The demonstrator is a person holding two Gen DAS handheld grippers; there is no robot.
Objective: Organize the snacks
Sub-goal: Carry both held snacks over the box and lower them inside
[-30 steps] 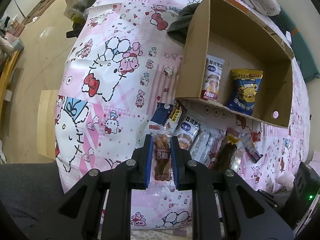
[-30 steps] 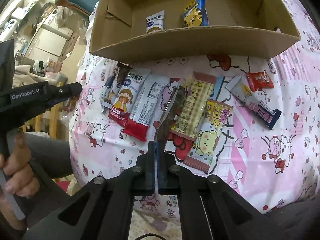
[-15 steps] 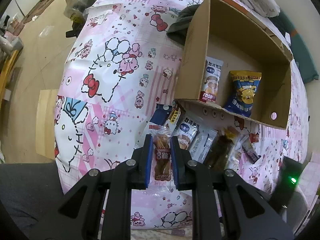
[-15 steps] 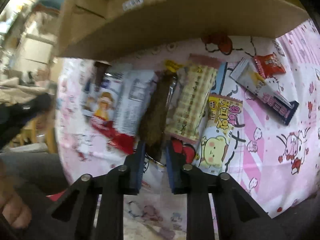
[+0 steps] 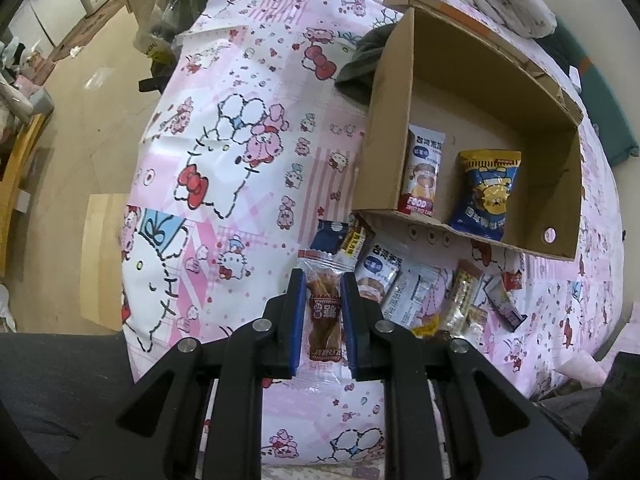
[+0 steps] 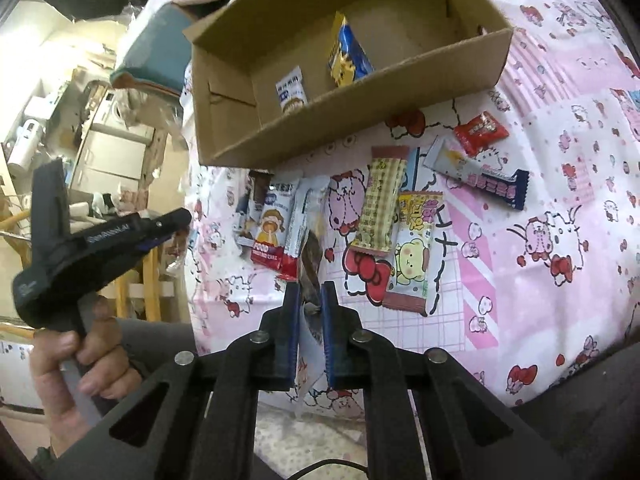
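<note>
My left gripper (image 5: 322, 276) is shut on a clear packet with a brown snack stick and a red label (image 5: 324, 314), held above the pink cartoon tablecloth (image 5: 240, 160). The jaws of my right gripper (image 6: 308, 286) are closing, and their pads press on a dark brown snack packet (image 6: 311, 254) lifted off the cloth. An open cardboard box (image 5: 390, 120) lies beyond. It holds a white and red rice-cake pack (image 5: 422, 176) and a blue and yellow bag (image 5: 486, 194). In the right wrist view the left gripper (image 6: 176, 220) hangs at the left, in a person's hand (image 6: 80, 360).
Loose snacks lie in front of the box: a yellow checked bar (image 6: 382, 208), a yellow bear pack (image 6: 412, 248), a white and navy bar (image 6: 480, 176), a small red packet (image 6: 480, 132) and a rice-cake pack (image 6: 270, 228). The table edge drops to the floor on the left.
My right gripper opened around the dark brown packet in the pile, then shut on it and lifted it while rolling. My left gripper stayed put with its packet.
</note>
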